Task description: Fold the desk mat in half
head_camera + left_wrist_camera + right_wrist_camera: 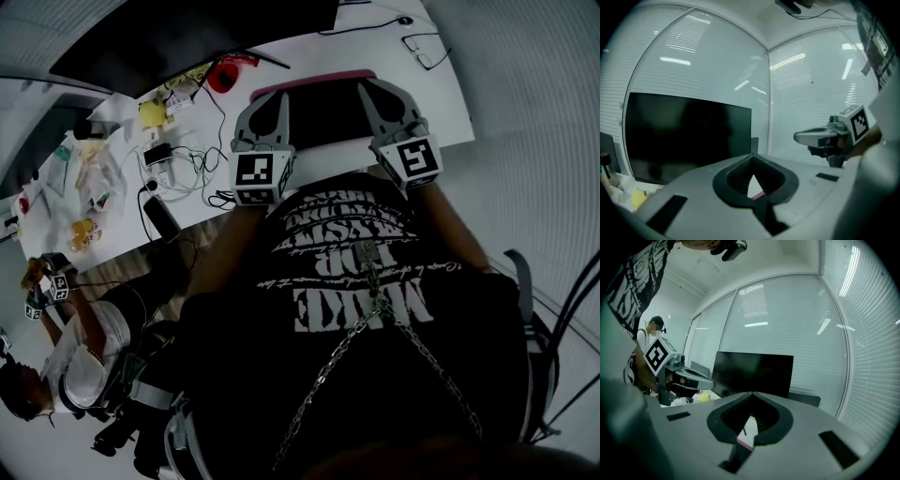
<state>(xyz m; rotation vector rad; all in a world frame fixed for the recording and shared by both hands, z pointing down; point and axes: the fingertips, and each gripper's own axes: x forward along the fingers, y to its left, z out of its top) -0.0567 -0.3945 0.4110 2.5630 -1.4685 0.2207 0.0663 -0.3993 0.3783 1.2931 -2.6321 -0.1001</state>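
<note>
I found both tools clamped: the left gripper (269, 101) and the right gripper (373, 89) each had its jaws closed on a thin pink-edged part of the desk mat (323, 117), which was held over the white desk (450, 112) just in front of me. The mat's long axis ran left to right, from 1 gripper to the other, parallel to the desk's near edge. Its pink edge (314, 79) was at the jaw tips and its dark face was toward me. A dark monitor (187, 33) stood behind it. Glasses (427, 47) lay far right, well apart. A red object (223, 75), a yellow object (152, 112) and tangled cables (183, 164) crowded the left side. A 2nd person (75, 347) was at lower left.
</note>
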